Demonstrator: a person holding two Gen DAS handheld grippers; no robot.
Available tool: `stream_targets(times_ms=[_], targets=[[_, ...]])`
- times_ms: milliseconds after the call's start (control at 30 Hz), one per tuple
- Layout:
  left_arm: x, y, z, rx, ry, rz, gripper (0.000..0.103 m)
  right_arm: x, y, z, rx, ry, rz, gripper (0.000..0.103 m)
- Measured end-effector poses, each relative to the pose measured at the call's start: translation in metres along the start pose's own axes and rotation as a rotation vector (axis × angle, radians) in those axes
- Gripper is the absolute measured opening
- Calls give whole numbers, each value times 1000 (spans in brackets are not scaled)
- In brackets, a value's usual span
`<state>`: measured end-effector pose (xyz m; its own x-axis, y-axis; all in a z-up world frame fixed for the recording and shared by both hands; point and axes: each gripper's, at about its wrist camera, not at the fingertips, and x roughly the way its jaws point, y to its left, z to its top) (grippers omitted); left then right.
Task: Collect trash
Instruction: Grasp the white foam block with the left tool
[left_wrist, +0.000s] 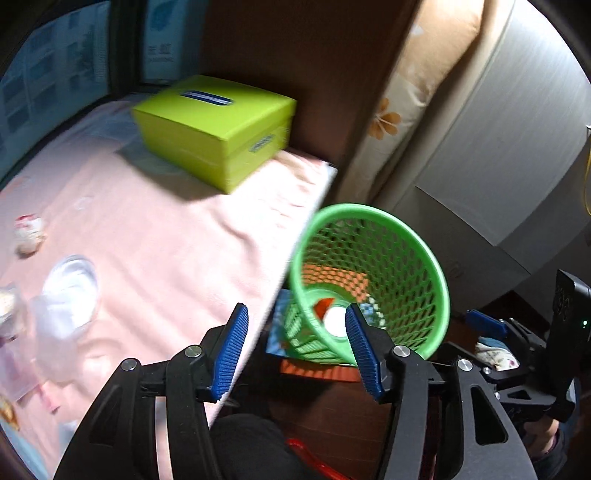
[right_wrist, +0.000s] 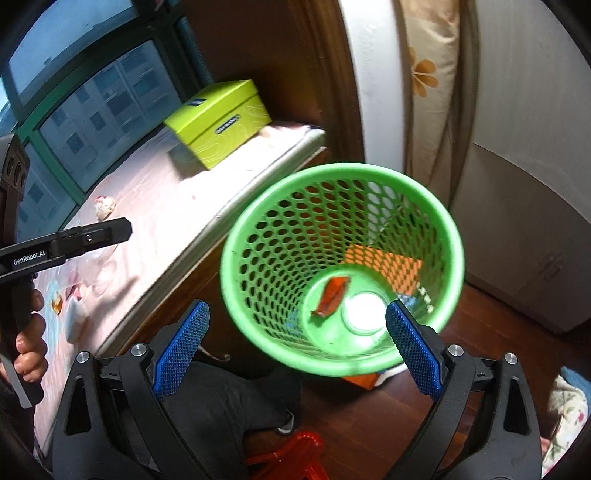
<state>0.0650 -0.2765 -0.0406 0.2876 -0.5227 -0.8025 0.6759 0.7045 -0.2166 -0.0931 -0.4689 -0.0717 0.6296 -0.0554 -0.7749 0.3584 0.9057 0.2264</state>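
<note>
Beside the bed, two scraps are seen inside the green basket; both grippers' jaws stand open, empty. Remaining wrappers could be missed or fumbled through haste.

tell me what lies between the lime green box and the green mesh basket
Bare pink cloth up to the ledge's edge, seen from the right wrist, between lime green box and green mesh basket.

- We saw a green basket with a honeycomb mesh – an orange wrapper in it.
- We noted a lime-green box on pale pink cloth.
- Our gripper pads were ribbed blue on black.
</note>
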Motion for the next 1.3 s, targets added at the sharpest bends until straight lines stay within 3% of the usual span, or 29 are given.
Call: stream_targets(times_ms=[333,500,533,767,1100,1300], targets=[[-74,81,-48,-86,-67,147,57,14,75,-1,-125,2,85,95],[-91,106,-79,-83,-59,187,68,23,104,2,-155,12,140,95],[-92,110,-86,-79,-57,205,73,25,110,3,-163,14,147,95],[-76,138,-123,-96,17,209,74,35,140,4,-208,32,191,95],[-55,153,-134,-88,53,224,76,50,167,3,-242,64,238,95],[-52,155,-135,-91,45,212,66,55,183,5,-263,70,284,95]])
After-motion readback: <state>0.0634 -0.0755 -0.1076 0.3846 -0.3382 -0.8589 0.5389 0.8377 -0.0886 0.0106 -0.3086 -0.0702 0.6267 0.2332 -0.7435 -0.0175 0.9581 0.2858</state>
